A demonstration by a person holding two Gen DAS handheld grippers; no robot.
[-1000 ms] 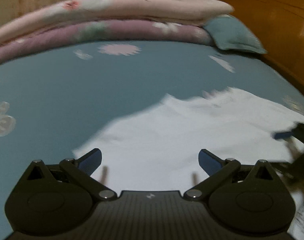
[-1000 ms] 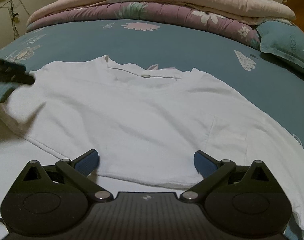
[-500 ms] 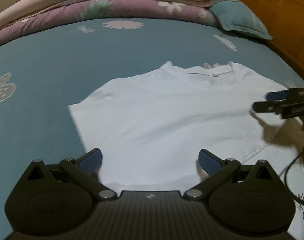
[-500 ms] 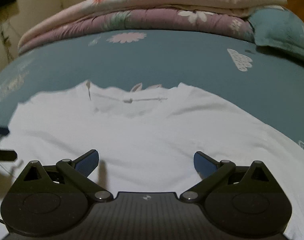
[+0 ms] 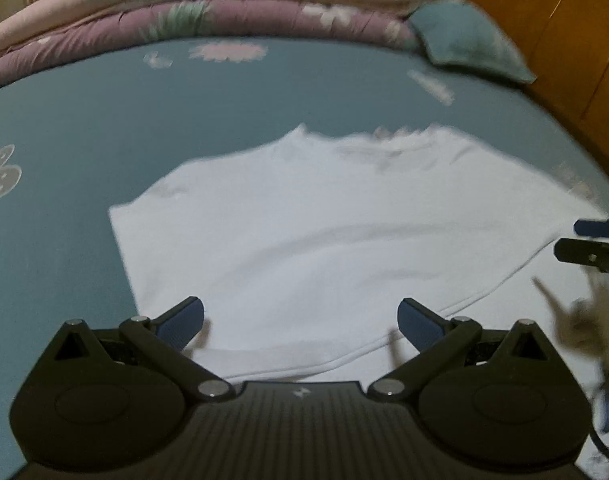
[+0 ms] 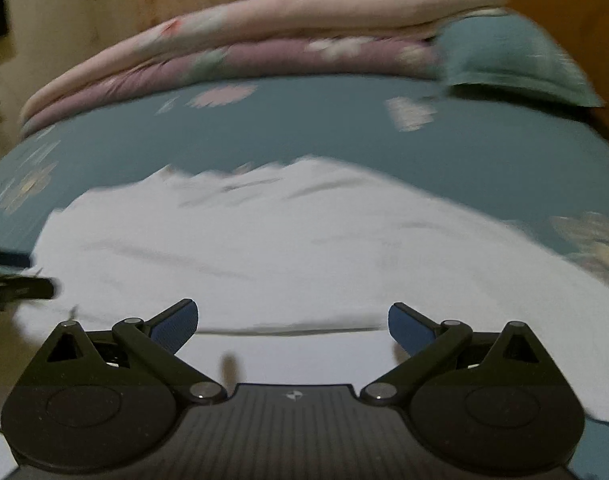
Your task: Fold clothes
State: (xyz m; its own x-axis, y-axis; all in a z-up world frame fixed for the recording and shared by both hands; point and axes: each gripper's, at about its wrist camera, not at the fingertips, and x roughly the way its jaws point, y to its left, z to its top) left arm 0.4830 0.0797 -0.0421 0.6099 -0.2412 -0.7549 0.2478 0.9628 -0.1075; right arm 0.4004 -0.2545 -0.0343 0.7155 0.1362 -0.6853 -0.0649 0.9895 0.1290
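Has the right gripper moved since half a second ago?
Yes. The right gripper has backed away from the folded quilts: the white shirt collar sits lower.

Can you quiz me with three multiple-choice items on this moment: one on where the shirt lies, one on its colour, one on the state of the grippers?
1. Where does the shirt lie?
A. flat on the teal bedsheet
B. on the folded quilts
C. hanging from the headboard

2. What colour is the shirt?
A. purple
B. white
C. teal

3. How do the left gripper and right gripper stand?
A. both shut on cloth
B. one shut, one open
C. both open, holding nothing

Answers: 1 A, the sheet shows around its sleeves and collar; 2 B, it is plain white in both views; 3 C, each pair of blue pads stands wide apart with cloth only beneath.
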